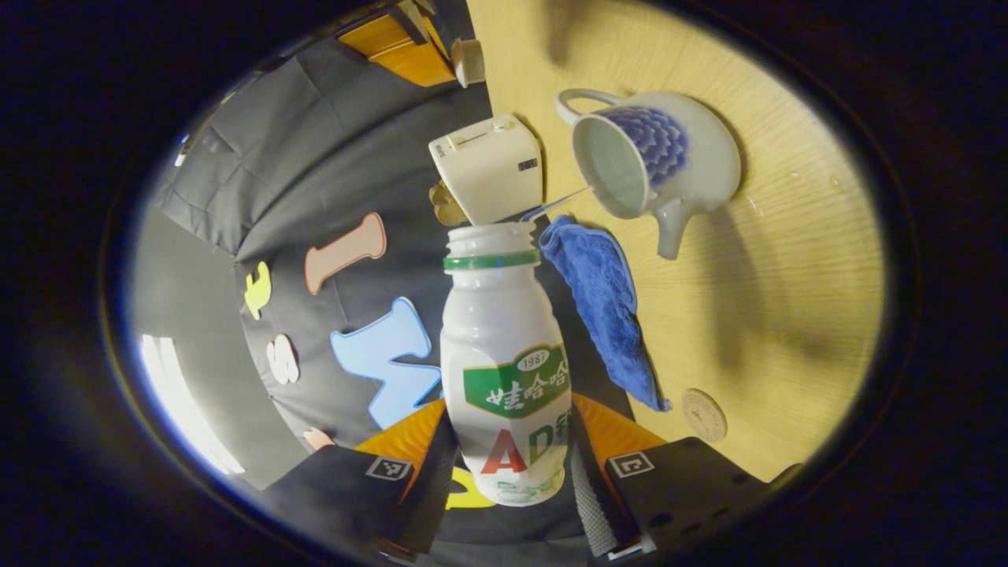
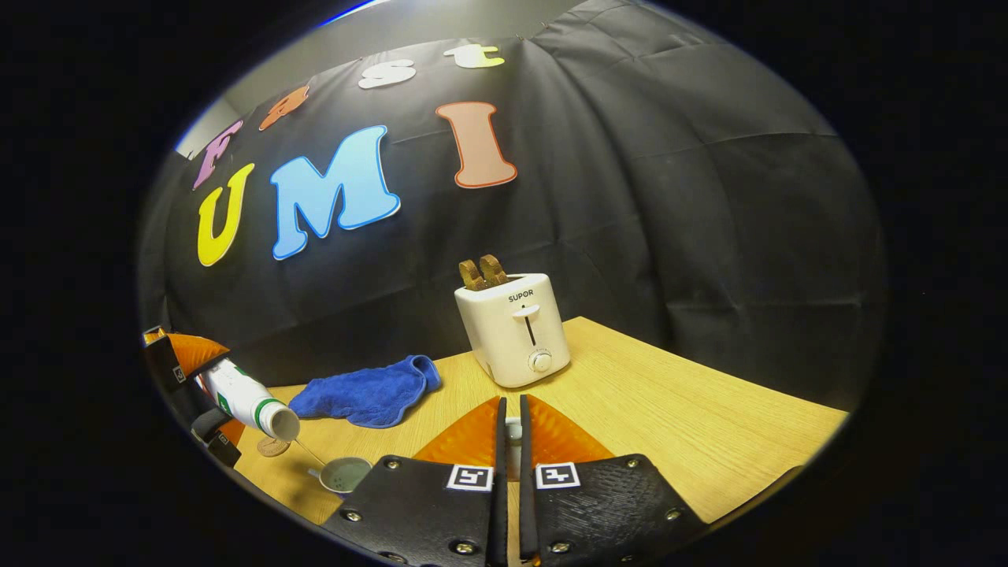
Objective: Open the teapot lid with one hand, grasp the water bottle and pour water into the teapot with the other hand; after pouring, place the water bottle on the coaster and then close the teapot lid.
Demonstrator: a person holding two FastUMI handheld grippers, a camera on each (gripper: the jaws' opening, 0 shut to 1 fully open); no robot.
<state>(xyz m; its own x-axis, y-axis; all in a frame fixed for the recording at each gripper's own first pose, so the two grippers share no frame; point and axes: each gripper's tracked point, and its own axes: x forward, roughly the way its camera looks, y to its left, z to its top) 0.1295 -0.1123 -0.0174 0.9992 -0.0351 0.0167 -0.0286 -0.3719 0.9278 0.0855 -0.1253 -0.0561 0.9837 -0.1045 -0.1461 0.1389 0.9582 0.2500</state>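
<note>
**Wooden worktop, bottle tipped over open teapot**

Wooden worktop [image 1: 787,299] against black cloth wall. Left claw [image 1: 512,472] clenched on water bottle [image 1: 504,370], both fingers pressing its lower body; bottle uncapped, tilted mouth-first toward teapot [image 1: 669,157]. Thin stream of water [image 1: 555,206] running from bottle mouth into open teapot. Blue cloth [image 1: 606,315] lying between bottle and teapot, round coaster [image 1: 703,414] bare on worktop just beyond cloth's end. White toaster [image 2: 516,331] standing near wall, slices sticking up. Right claw [image 2: 512,429] nearly closed, holding small pale object between fingertips, probably teapot lid [image 2: 513,431]; cannot tell for certain.
</note>
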